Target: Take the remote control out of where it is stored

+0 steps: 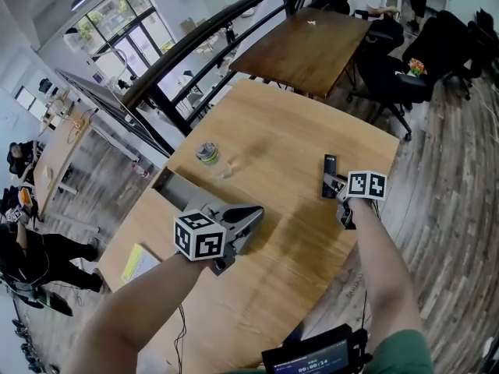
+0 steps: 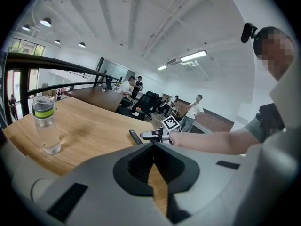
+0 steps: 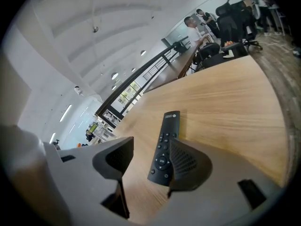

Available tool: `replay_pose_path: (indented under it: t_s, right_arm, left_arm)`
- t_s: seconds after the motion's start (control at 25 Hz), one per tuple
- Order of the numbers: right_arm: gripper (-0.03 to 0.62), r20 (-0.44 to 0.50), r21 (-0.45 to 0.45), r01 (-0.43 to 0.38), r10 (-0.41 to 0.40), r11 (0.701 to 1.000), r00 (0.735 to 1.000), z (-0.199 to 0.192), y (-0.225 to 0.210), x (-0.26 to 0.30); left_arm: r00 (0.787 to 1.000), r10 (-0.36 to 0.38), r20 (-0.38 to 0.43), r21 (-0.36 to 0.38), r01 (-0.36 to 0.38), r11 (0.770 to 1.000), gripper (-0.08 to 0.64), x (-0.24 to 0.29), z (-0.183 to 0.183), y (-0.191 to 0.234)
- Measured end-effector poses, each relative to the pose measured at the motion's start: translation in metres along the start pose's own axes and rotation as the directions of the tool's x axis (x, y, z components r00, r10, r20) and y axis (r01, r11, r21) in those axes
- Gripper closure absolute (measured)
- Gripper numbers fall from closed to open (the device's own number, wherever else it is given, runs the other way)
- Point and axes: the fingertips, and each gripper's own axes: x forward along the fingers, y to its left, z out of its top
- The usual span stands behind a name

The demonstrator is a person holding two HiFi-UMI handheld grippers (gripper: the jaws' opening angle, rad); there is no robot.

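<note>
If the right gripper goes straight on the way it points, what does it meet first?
Probably the remote control, lying on the table between its open jaws.

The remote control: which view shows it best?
The right gripper view: the remote control lies close, its buttons plain. The head view shows it small; the left gripper view shows only a thin dark strip.

L tongs (image 1: pixel 256 213) pinched together, R tongs (image 1: pixel 334 185) spread apart.

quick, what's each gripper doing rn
left gripper: closed, empty
right gripper: open, remote control lies on the table between its jaws, not gripped
</note>
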Motion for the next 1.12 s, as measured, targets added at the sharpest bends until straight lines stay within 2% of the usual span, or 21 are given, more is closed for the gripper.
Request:
replay_pose_path:
  t_s: [0.2, 0.4, 0.56, 0.72, 0.88, 1.12]
  right_arm:
    - [0.370, 0.043, -0.047, -0.012, 0.014, 0.999, 0.999, 0.000, 0.019, -0.029]
    - [0.370, 0.018, -0.108, -0.047, 0.049, 0.993, 0.999, -0.006, 0.045, -0.056]
    - [0.370, 0.013, -0.151, -0.090, 0.093, 0.984, 0.996, -0.013, 0.076, -0.081]
    - [0.370, -0.010, -0.197, -0.134, 0.134, 0.971, 0.991, -0.035, 0.112, -0.108]
    - [0.370, -0.007, -0.229, -0.169, 0.172, 0.959, 0.985, -0.038, 0.149, -0.131]
    - [0.371, -0.018, -0.207, -0.219, 0.220, 0.954, 0.975, -0.082, 0.205, -0.151]
  left_arm:
    - [0.999, -0.001, 0.040, -0.007, 0.001, 1.000, 0.555, -0.012, 0.010, -0.017]
    - [0.999, -0.003, 0.043, 0.029, 0.002, 1.000, 0.555, -0.031, 0.012, -0.045]
    - [0.997, 0.000, 0.084, 0.051, -0.004, 0.999, 0.555, -0.053, 0.017, -0.070]
    - [0.993, 0.008, 0.121, 0.047, -0.014, 0.999, 0.555, -0.087, 0.007, -0.101]
    - [0.978, 0.020, 0.205, 0.017, -0.024, 1.000, 0.555, -0.126, 0.008, -0.118]
    - [0.965, 0.046, 0.259, -0.016, -0.044, 0.999, 0.555, -0.204, -0.025, -0.130]
